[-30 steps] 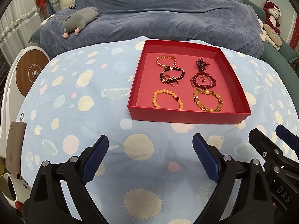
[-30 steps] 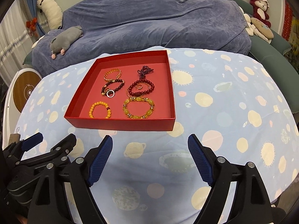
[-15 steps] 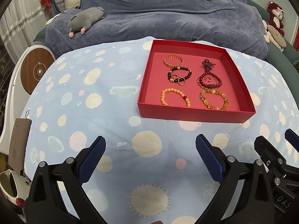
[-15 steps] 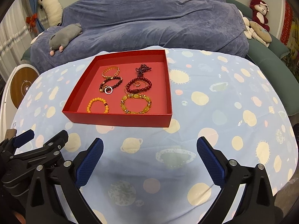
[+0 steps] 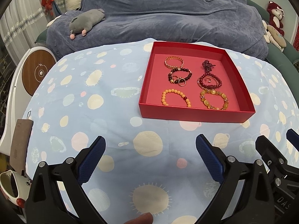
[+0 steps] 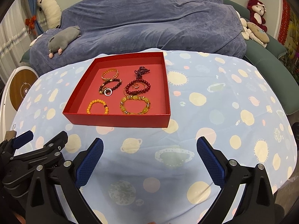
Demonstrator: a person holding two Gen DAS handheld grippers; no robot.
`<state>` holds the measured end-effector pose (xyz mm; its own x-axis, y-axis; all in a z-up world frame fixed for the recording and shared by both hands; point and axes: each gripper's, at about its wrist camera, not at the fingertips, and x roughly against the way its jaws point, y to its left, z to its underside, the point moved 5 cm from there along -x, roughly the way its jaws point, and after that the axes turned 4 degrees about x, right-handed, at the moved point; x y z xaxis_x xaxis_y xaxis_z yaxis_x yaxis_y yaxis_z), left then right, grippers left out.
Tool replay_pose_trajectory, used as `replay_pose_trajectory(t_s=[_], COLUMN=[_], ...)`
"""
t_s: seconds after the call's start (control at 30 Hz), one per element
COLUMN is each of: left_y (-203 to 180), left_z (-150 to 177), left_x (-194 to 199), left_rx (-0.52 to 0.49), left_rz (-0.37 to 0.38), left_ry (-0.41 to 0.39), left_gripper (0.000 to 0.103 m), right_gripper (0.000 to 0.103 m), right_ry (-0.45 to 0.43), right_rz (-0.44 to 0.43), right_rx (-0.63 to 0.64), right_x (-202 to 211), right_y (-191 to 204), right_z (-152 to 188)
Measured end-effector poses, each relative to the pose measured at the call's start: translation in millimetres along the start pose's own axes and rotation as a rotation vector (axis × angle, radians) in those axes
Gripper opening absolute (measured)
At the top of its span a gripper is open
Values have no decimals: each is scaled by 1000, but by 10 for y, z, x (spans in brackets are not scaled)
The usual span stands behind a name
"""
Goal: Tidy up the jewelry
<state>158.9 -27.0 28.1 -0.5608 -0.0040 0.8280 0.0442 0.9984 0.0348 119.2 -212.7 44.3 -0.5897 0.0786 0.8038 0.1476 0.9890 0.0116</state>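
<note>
A red tray (image 5: 194,114) (image 6: 115,120) sits on the blue spotted tablecloth. Inside lie several bracelets: an orange bead one (image 5: 175,98) (image 6: 97,106), a yellow bead one (image 5: 214,100) (image 6: 135,104), a dark bead one with rings (image 5: 179,76) (image 6: 110,86), a red bead one (image 5: 209,81) (image 6: 137,87), a gold chain one (image 5: 173,61) (image 6: 109,73) and a purple beaded piece (image 5: 207,65) (image 6: 141,71). My left gripper (image 5: 150,156) is open and empty, short of the tray's front. My right gripper (image 6: 149,158) is open and empty, also short of the tray.
A sofa under a blue-grey cover (image 5: 168,15) lies behind the table, with a grey plush toy (image 5: 86,21) and more plush toys at the right (image 6: 256,13). A round wood-topped device (image 5: 36,72) stands at the left. The tablecloth edge drops off at the right (image 6: 287,140).
Both grippers have drawn back and a little to the left from the tray; it looks smaller and farther off. Both stay open and empty.
</note>
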Motion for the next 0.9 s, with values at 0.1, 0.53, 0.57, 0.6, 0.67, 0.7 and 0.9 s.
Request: replay_pose_trajectory(t_s=[0.1, 0.53, 0.57, 0.6, 0.67, 0.7, 0.9], left_y=[6, -5, -6, -5, 1, 1, 0], left_z=[-5, -5, -5, -3, 5, 5, 1], left_x=[-3, -13, -14, -13, -15, -15, -15], left_rx=[8, 5, 4, 4, 2, 2, 3], left_rz=[1, -4, -4, -4, -4, -4, -6], left_ry=[3, 6, 7, 7, 8, 9, 7], left_gripper=[93, 93, 93, 93, 93, 93, 93], right_gripper=[96, 96, 96, 96, 96, 96, 96], right_ry=[1, 4, 6, 7, 5, 5, 6], right_rz=[0, 0, -1, 0, -1, -1, -1], right_rx=[0, -4, -3, -3, -3, -3, -5], right_x=[0, 1, -1, -2, -5, -5, -5], right_y=[4, 6, 8, 14, 18, 18, 19], right_z=[1, 12, 13, 18, 27, 27, 28])
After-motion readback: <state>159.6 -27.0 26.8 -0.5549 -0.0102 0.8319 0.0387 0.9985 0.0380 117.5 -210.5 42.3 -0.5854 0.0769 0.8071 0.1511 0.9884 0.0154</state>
